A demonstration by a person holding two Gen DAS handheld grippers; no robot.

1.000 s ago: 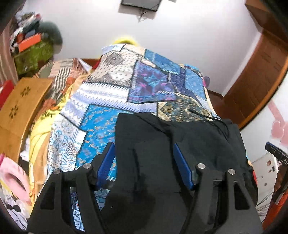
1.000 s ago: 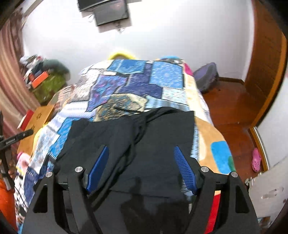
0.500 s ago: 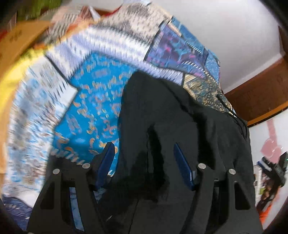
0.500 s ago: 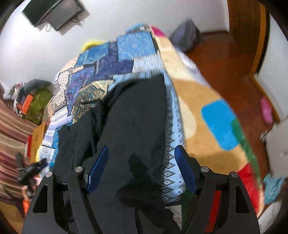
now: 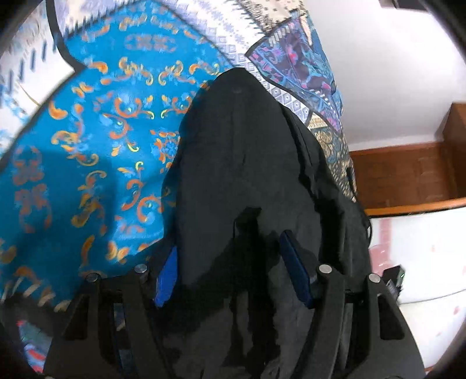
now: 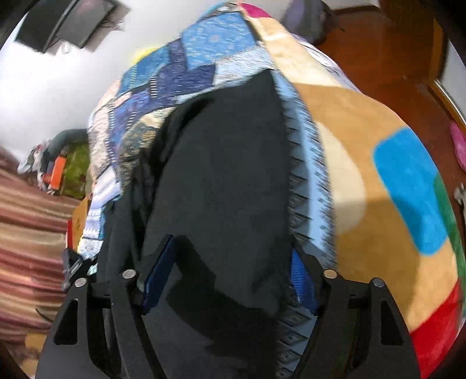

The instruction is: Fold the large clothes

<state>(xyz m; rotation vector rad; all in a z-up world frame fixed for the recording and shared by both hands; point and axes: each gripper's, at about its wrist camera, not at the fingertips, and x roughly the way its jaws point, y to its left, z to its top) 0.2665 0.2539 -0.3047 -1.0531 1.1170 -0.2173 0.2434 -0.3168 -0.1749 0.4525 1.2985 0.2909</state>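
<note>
My left claw point(image 5: 230, 269) hangs released over the black garment point(image 5: 241, 163) on the patchwork bedspread point(image 5: 96, 151). My right claw point(image 6: 230, 274), jaws just narrowing, straddles its 5 o'clock edge (nothing pinched). Next: grab both near corners.

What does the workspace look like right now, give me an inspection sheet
Surface: bed under a patchwork quilt; a tan blanket with coloured blocks on one side.
Job's things: black garment lying rumpled on the quilt.
Clutter: pile of bags and cloth by the wall; pink slipper on the floor.
Claws: left claw open over the garment's edge; right claw open over it, jaws just closing a little, not gripping.
Cables: nothing seen.
Surroundings: white wall, wall screen, wooden floor.
</note>
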